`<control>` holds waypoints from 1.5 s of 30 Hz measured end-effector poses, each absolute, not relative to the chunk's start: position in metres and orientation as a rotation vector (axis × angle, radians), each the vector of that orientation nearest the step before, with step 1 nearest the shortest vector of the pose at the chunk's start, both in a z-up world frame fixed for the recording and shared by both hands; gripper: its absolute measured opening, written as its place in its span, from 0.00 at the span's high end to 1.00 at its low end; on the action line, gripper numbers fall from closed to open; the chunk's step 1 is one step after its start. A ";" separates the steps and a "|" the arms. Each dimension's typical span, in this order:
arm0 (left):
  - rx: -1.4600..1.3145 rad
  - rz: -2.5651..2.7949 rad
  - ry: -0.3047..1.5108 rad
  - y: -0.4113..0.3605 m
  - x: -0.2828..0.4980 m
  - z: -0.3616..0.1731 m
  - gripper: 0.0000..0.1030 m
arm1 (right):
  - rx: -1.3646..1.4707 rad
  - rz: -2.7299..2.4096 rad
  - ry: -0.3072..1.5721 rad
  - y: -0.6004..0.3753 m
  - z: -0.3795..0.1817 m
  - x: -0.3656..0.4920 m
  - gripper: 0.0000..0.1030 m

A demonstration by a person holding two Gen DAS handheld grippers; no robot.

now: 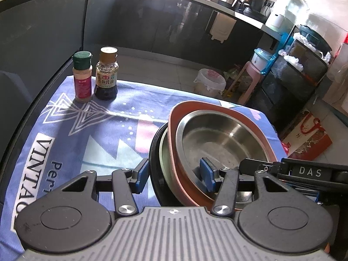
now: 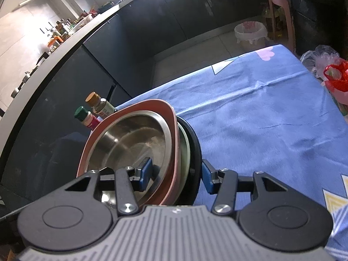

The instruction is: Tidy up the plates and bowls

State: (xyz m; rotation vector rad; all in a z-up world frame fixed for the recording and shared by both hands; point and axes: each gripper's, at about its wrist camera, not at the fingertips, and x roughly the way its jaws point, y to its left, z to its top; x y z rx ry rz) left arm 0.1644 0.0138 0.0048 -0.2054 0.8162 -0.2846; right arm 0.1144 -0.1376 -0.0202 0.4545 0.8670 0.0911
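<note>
Left claw (image 1: pixel 174 175) and right claw (image 2: pixel 176 175) each straddle the rim of the stack: steel bowl (image 1: pixel 219 139) in pink plate (image 1: pixel 174 113), over black plate (image 1: pixel 153 150), tilted above the bench (image 1: pixel 104 130); bottles (image 1: pixel 95 76) at 11 o'clock

My left tongs (image 1: pixel 174 176) straddle the near-left edge of the nested stack, one finger inside the steel bowl (image 1: pixel 221 139), the other outside the stack; the bowl sits in the square plate (image 1: pixel 217 106), which sits in the round plate (image 1: pixel 155 152), all on the table (image 1: pixel 108 126); my right tongs (image 2: pixel 176 174) straddle the stack's right edge; far left on the table stand the spice jar (image 1: pixel 82 76) and, just right of it, the sauce bottle (image 1: pixel 106 74).
</note>
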 end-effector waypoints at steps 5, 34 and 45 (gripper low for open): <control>-0.206 -0.267 0.824 0.012 0.181 -0.005 0.54 | 0.446 0.091 0.875 -0.137 -0.029 0.130 0.00; -0.181 -0.207 0.706 0.044 0.147 0.015 0.54 | 0.428 0.058 0.755 -0.140 -0.005 0.079 0.00; -0.153 -0.202 0.592 0.049 0.076 0.051 0.54 | 0.387 0.083 0.713 -0.118 0.017 0.028 0.00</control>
